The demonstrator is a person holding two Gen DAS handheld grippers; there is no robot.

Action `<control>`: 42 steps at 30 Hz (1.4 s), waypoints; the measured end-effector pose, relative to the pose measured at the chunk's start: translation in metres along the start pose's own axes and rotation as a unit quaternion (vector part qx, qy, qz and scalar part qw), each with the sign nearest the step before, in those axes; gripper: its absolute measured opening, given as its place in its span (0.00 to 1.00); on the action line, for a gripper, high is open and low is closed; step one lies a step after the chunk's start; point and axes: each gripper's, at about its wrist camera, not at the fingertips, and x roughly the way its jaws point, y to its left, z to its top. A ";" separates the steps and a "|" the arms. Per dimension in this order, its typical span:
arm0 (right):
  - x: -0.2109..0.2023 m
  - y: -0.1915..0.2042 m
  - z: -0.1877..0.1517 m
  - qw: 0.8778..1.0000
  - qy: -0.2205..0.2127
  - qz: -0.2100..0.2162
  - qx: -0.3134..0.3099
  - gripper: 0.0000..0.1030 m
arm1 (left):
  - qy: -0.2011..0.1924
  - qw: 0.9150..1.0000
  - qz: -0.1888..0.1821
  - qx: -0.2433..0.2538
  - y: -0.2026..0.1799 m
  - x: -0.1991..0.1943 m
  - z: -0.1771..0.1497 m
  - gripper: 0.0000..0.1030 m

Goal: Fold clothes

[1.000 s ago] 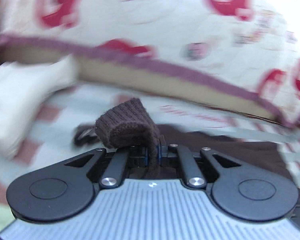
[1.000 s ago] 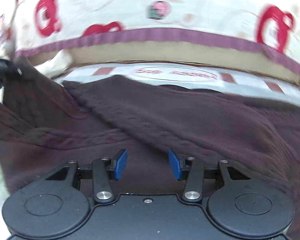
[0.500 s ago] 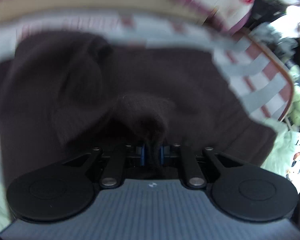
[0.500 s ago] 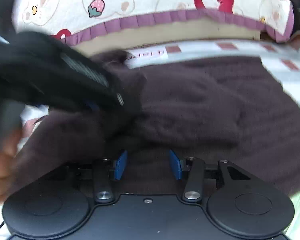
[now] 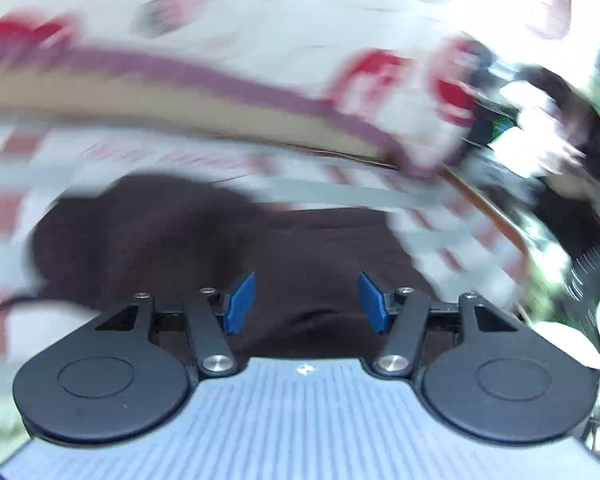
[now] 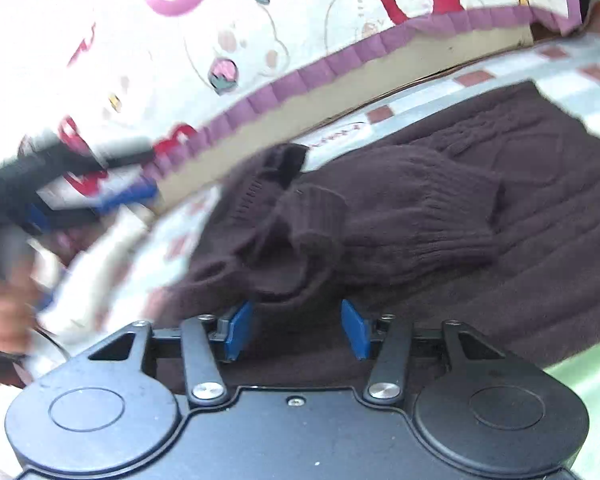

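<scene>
Knitwear, a dark brown sweater (image 6: 440, 216), is spread across the middle and right of the right wrist view on a checked sheet (image 6: 572, 76). The right gripper (image 6: 296, 330) is seen opening above it, nothing clamped. The left gripper (image 5: 306, 300) is likewise opening, its blue pads (image 5: 242, 300) released from the sweater (image 5: 220, 240).

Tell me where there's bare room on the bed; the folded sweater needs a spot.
Free: the checked sheet between the brown sweater and the cartoon quilt's purple hem, and the green patch beside the sweater's near edge. Crowded: by the white cloth.
</scene>
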 end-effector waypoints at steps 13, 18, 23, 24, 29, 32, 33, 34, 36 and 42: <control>0.065 0.037 0.050 0.980 -0.017 -0.104 -0.167 0.10 | 0.050 0.984 0.055 0.164 0.009 0.018 -0.082 0.45; 0.044 0.030 0.067 0.985 -0.070 -0.120 -0.101 0.09 | 0.043 0.984 0.038 0.170 0.002 0.008 -0.073 0.44; 0.052 -0.007 0.060 0.981 -0.004 -0.191 -0.042 0.16 | 0.052 0.987 0.033 0.152 0.006 0.016 -0.077 0.44; 0.049 -0.013 0.061 0.981 -0.001 -0.191 -0.022 0.17 | 0.047 0.987 0.032 0.151 0.007 0.016 -0.078 0.44; 0.039 0.010 0.074 0.971 -0.026 -0.222 -0.084 0.24 | 0.042 0.987 0.029 0.153 0.009 0.016 -0.081 0.44; 0.034 0.028 0.082 0.974 -0.048 -0.184 -0.121 0.29 | 0.038 0.988 0.026 0.147 0.009 0.015 -0.081 0.44; 0.034 0.031 0.082 0.976 -0.051 -0.169 -0.127 0.30 | 0.034 0.988 0.025 0.146 0.008 0.014 -0.080 0.44; 0.033 0.034 0.080 0.978 -0.054 -0.154 -0.133 0.30 | 0.017 0.989 0.032 0.146 0.007 0.011 -0.080 0.44; 0.037 0.039 0.069 0.980 -0.036 -0.119 -0.154 0.33 | -0.021 0.987 0.050 0.150 0.004 0.006 -0.082 0.44; 0.072 0.050 0.019 0.945 0.054 -0.164 -0.279 0.38 | 0.025 0.967 0.118 0.223 -0.010 0.022 -0.092 0.45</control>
